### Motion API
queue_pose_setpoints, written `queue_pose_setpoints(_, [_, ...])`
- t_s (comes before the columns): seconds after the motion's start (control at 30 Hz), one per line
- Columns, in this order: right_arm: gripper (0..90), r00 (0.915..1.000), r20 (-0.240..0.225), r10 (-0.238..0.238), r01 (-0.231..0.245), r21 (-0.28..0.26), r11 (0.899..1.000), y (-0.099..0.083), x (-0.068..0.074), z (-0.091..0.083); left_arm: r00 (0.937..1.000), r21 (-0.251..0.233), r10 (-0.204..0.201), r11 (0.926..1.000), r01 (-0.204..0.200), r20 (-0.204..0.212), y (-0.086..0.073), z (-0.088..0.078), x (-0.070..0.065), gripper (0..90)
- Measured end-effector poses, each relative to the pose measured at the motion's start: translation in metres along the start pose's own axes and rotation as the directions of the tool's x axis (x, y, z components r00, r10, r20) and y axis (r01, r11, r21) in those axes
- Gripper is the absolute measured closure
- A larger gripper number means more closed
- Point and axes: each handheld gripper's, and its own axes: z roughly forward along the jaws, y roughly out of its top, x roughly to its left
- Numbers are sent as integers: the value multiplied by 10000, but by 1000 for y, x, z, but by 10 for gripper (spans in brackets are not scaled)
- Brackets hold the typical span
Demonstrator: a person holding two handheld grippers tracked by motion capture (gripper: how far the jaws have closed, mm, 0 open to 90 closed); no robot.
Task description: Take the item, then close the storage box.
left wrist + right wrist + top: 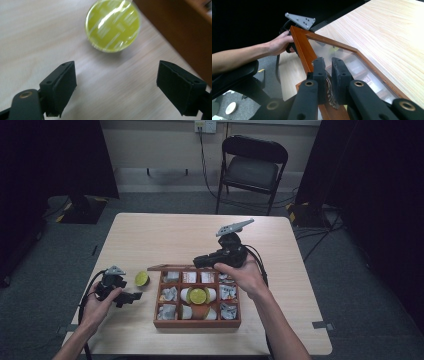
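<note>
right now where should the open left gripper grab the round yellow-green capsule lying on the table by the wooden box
Across its round rim: the yellow-green capsule lies alone on the table, left of the wooden box. Bring the left gripper straight ahead, one open jaw passing each side.

No text, label or number is legible on anything here.

L gripper (131,296) jaws apart, low; R gripper (199,262) clamped, raised.
</note>
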Motion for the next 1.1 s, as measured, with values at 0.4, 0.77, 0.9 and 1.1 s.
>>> queue_pose_setpoints(0.4, [826,9998,154,-151,149,101,9998,-2,5,1,9929,-1382,353,9891,-509,-1132,-26,17,-10,0])
queue_pose_setpoints(0.77, [824,9989,373,-300,295,142,9995,-7,11,2,9933,-1354,431,9891,-575,-1068,-25,17,-9,0])
queue_pose_setpoints(0.9, [824,9987,414,-303,296,166,9994,-8,12,2,9933,-1354,431,9891,-575,-1069,-25,17,-9,0])
queue_pose_setpoints(1.1, [824,9983,405,-428,416,299,9987,-9,14,3,9933,-1352,434,9891,-578,-1071,-25,17,-9,0])
